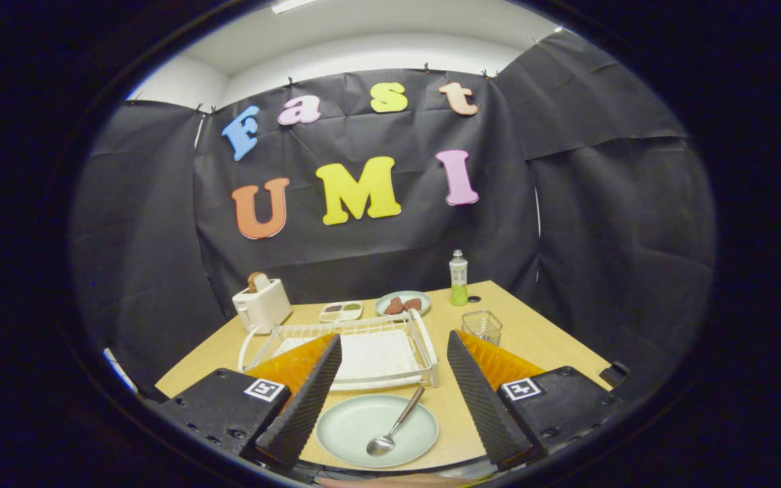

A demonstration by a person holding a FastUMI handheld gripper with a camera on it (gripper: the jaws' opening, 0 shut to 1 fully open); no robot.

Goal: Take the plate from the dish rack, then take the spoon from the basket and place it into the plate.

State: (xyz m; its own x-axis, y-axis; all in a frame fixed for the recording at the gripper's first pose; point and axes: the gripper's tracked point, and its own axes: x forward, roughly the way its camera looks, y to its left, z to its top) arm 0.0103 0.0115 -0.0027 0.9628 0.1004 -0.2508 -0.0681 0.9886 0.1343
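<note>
Fingers spread, empty; spoon in plate.

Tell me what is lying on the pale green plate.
On the round pale green plate, between the open claw fingers, lies one metal spoon, bowl down on the plate, handle reaching over the rim towards the white wire dish rack. The plate beneath the spoon is hidden.
</note>
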